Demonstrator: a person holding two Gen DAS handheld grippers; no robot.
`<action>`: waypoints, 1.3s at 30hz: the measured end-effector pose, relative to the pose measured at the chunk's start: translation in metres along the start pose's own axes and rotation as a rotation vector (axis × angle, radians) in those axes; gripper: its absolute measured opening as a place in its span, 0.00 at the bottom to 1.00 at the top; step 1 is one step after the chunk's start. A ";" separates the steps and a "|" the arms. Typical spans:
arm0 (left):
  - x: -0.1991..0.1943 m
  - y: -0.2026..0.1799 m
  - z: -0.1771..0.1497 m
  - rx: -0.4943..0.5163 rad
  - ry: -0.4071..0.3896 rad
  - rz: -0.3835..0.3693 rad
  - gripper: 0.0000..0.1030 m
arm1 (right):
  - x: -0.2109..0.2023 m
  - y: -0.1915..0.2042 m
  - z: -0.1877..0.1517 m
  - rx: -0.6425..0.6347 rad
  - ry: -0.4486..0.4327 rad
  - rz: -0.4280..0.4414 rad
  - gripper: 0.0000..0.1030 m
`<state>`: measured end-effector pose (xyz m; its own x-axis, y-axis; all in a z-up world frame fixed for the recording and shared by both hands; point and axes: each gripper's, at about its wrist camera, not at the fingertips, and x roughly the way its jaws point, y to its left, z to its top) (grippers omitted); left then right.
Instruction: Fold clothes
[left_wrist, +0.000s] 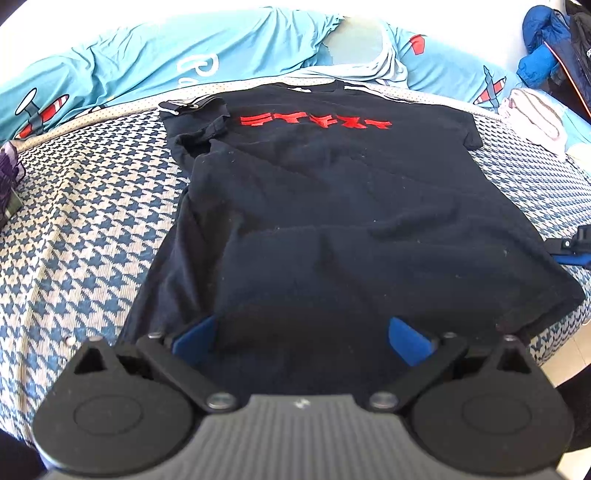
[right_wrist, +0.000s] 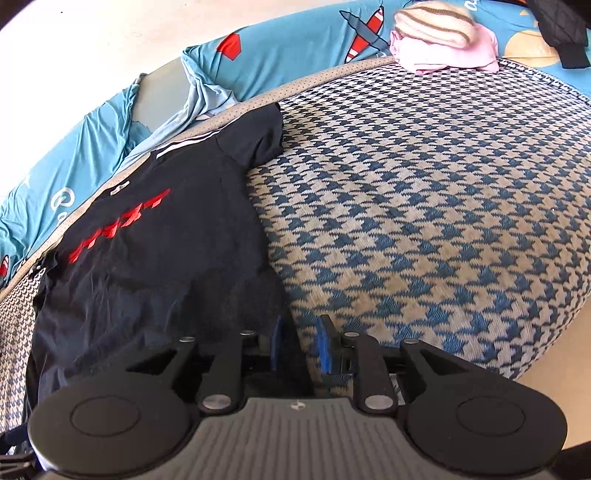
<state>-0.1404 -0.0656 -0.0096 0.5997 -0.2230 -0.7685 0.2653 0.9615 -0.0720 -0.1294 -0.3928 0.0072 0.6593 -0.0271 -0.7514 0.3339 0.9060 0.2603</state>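
Observation:
A black T-shirt (left_wrist: 332, 206) with a red chest print lies flat on the houndstooth blanket (left_wrist: 92, 229), collar away from me. Its left sleeve is folded in over the body. My left gripper (left_wrist: 303, 341) stands open wide at the near hem, its blue pads (left_wrist: 195, 338) apart with the dark cloth spread between and under them. In the right wrist view, the T-shirt (right_wrist: 155, 258) lies to the left, and my right gripper (right_wrist: 301, 343) sits at its side edge. The pads are a narrow gap apart, showing blanket (right_wrist: 424, 206) between them. The right gripper (left_wrist: 569, 247) also shows beside the shirt's right edge.
A teal sheet with plane prints (left_wrist: 147, 55) bunches along the far side. Folded pink and striped clothes (right_wrist: 439, 40) sit at the far right corner, with a blue jacket (left_wrist: 539, 40) behind. A purple item (left_wrist: 9, 173) lies at the left edge. The bed's edge and floor (right_wrist: 554, 384) are at the near right.

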 end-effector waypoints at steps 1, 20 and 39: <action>0.000 0.000 0.000 -0.001 0.000 0.000 0.98 | 0.000 0.001 -0.001 -0.009 -0.002 -0.003 0.22; -0.002 -0.001 -0.003 0.000 0.004 0.004 0.98 | 0.003 0.031 -0.020 -0.221 -0.079 -0.069 0.03; -0.013 0.011 -0.008 -0.071 0.009 0.004 1.00 | -0.029 0.027 -0.026 -0.190 -0.109 0.026 0.01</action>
<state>-0.1507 -0.0506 -0.0053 0.5934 -0.2183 -0.7747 0.2088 0.9713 -0.1137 -0.1570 -0.3562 0.0196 0.7384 -0.0389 -0.6732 0.1895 0.9701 0.1518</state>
